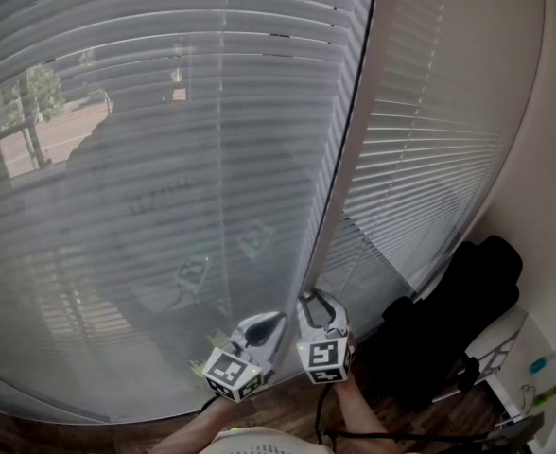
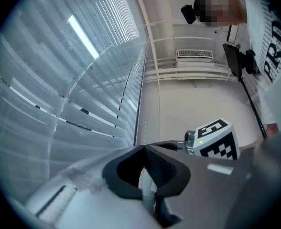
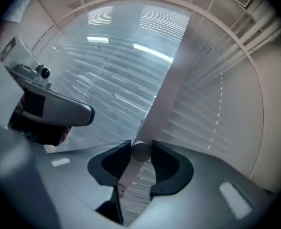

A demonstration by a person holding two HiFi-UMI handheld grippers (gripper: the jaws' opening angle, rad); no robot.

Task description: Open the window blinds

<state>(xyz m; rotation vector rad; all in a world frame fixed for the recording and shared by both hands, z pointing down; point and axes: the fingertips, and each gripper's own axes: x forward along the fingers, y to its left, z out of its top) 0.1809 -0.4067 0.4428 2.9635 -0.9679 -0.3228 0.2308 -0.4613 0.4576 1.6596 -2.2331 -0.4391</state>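
right gripper [image 3: 141, 148] clamps the wand [image 3: 128, 171], left gripper [image 2: 144, 149] closed; a loose clamp may slip during twisting, leaving blinds [image 1: 165, 159] unopened.

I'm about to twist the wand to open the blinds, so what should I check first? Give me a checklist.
1. Right hand-held gripper shut on wand: ok.
2. Left hand-held gripper holding anything: cannot tell.
3. Left blind slats tilted open: ok, outdoors shows through.
4. Right blind slats open: not ok, they look shut.
5. Wand's top link to a blind: cannot tell.
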